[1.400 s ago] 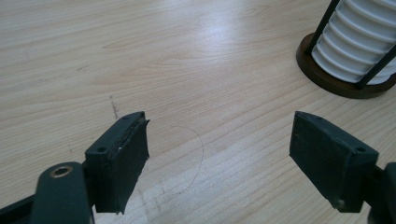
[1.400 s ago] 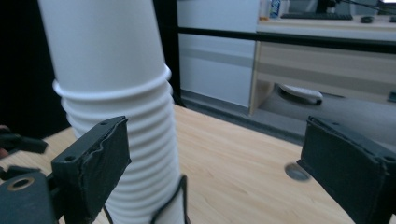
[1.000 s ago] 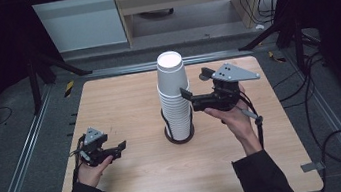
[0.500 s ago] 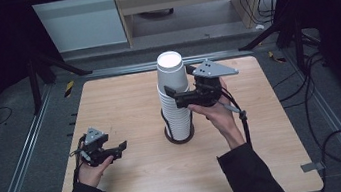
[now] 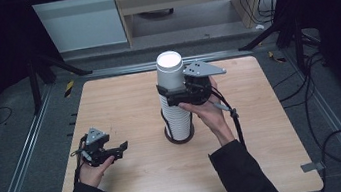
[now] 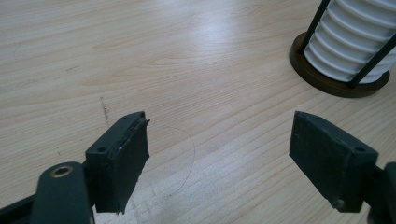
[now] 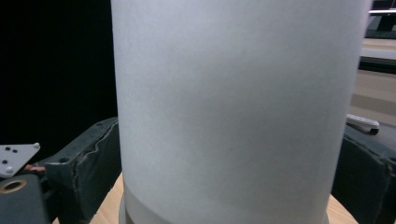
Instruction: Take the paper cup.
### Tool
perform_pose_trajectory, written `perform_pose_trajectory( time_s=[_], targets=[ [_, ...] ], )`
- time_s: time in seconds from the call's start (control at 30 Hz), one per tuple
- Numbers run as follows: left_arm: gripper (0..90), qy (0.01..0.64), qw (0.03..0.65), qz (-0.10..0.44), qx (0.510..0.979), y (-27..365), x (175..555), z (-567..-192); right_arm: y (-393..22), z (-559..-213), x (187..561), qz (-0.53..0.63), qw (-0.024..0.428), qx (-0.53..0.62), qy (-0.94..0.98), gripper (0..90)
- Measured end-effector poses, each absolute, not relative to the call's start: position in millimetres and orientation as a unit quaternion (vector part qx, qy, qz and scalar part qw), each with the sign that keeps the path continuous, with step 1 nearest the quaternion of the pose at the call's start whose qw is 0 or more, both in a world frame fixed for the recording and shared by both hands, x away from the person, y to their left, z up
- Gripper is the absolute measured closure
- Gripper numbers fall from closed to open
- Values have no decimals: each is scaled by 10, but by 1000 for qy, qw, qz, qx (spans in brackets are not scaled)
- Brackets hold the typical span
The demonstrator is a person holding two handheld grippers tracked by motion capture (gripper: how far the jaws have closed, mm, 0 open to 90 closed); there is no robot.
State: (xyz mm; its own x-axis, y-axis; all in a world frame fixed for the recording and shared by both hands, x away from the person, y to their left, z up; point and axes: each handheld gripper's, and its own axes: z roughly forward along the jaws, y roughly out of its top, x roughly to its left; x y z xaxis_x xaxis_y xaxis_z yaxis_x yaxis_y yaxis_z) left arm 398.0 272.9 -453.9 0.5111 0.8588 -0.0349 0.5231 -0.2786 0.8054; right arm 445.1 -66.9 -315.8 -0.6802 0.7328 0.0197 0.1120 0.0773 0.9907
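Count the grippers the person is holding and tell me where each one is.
2. The left gripper sits low over the table's near-left part, fingers apart. The right gripper is at the top of the cup stack mid-table, fingers either side of the top cup.

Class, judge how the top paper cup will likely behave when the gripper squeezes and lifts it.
The top cup looks thin-walled, so a hard squeeze from the right gripper may dent it. It probably lifts lightly. Nested in the stack, it might drag the next cup along.

Wooden table (image 5: 124, 102), cup stack (image 5: 174, 100) standing
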Motion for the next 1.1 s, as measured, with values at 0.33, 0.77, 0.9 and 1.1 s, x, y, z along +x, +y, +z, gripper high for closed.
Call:
perform_pose_trajectory(
  time_s=[0.33,0.77,0.9,1.1],
  targets=[
    [193,449,401,208,771,2729,3985,-4544,-636,-3179,4459,605,267,316,680,112],
    [192,449,399,205,773,2727,3988,-4550,-626,-3142,4451,596,271,318,686,124],
    [191,448,399,205,773,2725,3989,-4550,-624,-3133,4452,594,272,317,688,128],
    [191,449,399,205,773,2727,3990,-4551,-665,-3042,4444,616,265,314,672,133]
  ],
)
